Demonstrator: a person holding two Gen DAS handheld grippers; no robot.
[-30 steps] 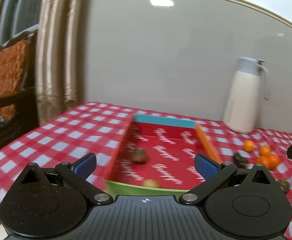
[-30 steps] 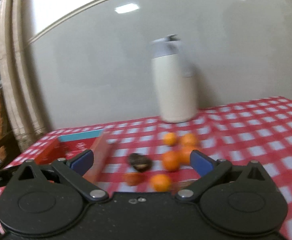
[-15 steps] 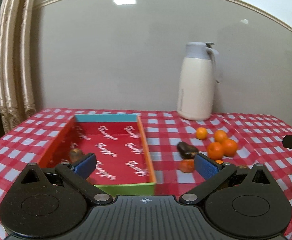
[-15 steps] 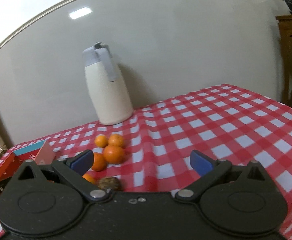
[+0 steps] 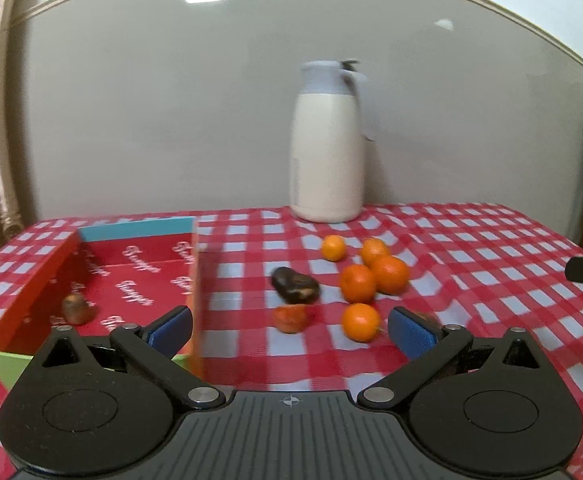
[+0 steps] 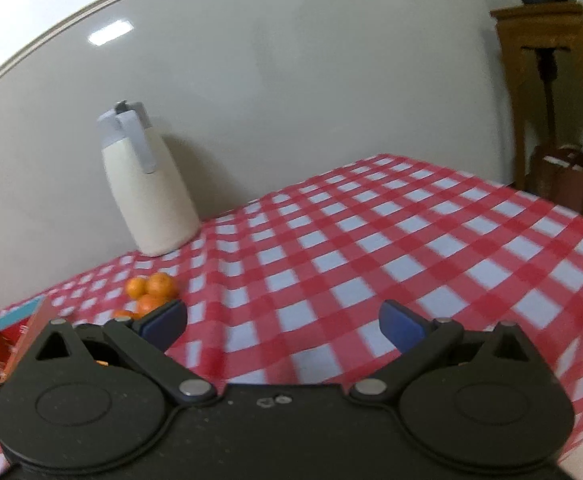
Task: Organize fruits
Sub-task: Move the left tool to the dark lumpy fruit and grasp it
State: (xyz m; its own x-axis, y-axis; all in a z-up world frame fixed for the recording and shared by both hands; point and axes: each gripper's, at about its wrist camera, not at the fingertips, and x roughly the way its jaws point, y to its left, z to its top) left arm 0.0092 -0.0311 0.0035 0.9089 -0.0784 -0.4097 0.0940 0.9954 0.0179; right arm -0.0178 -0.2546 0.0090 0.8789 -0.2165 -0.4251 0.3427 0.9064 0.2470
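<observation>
5 small round orange citrus fruits [image 5: 389, 274] loose on the red-and-white checked tablecloth [image 5: 471, 240], clustered just right of the shallow red cardboard tray with a blue far wall [image 5: 135, 230]; nearest one [image 5: 360, 322] apart from the other 4, at the front of the group; dark lumpy brown fruit [image 5: 294, 285] between cluster and tray; small reddish fruit [image 5: 290, 318] just in front of it, blurred; small brown fruit [image 5: 76, 309] already inside the tray near its left wall.

Probably light, firm-skinned, smooth and prone to rolling; best taken across the widest part with pads on opposite sides, gently, to avoid bruising; dark fruit likely softer, irregular, better gripped along its short axis.

Left gripper [image 5: 290, 332] spread wide, holding nothing, blue pads [image 5: 411, 336] on either side of the reddish fruit and nearest orange in view, hovering short of them; right gripper [image 6: 282, 322] likewise wide apart and empty, pointed at bare cloth, citrus cluster [image 6: 153, 288] off to its left.

Tall cream thermos jug with grey lid and handle [image 5: 327, 144] upright behind the fruit, against the grey wall; wooden cabinet [image 6: 551, 92] beyond the table's right edge.
</observation>
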